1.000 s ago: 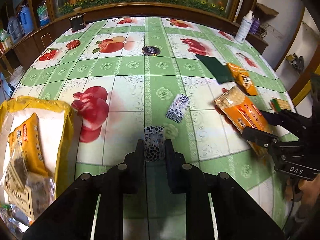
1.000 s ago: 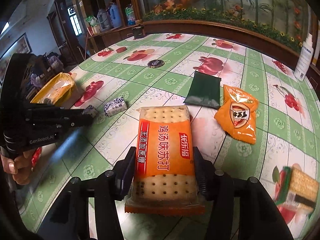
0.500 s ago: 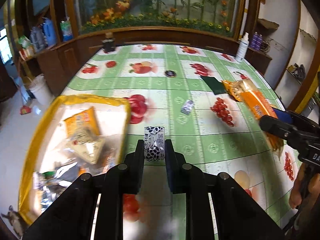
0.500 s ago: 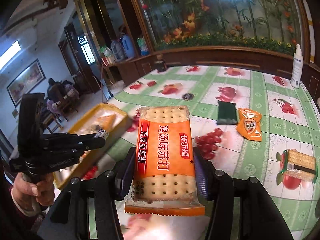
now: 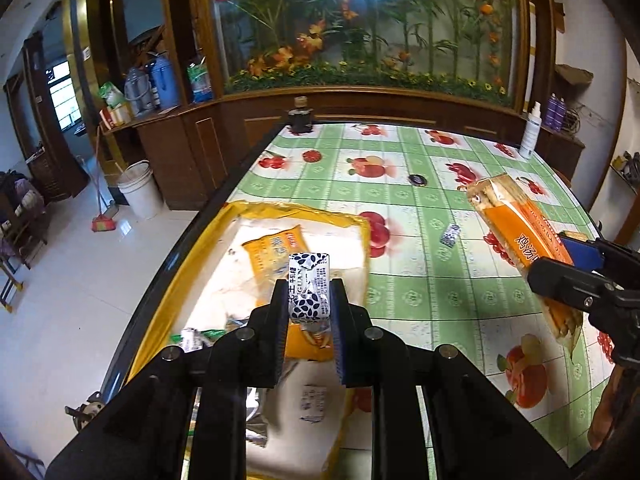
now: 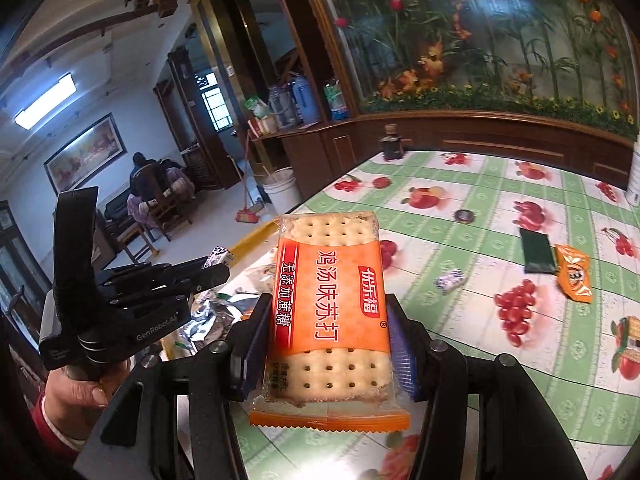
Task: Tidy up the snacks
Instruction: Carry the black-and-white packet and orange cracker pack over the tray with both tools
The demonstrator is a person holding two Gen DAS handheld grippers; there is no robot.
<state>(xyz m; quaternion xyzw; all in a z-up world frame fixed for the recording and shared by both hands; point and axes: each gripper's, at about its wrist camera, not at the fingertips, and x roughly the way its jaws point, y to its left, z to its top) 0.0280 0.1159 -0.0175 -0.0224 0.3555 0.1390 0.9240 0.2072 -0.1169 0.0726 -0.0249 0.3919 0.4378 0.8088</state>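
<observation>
Snacks ride clamped in both claws, left claw [image 5: 309, 306] pinching a small patterned packet [image 5: 309, 286] and right claw [image 6: 326, 344] gripping a cracker pack [image 6: 330, 308], poised above the yellow tray [image 5: 296, 214] at the surface's [image 5: 420, 280] edge, presumably for dropping in.

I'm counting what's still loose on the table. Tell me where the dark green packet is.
In the right wrist view the dark green packet lies flat at the right on the fruit-print tablecloth, right beside the small orange snack bag.
</observation>
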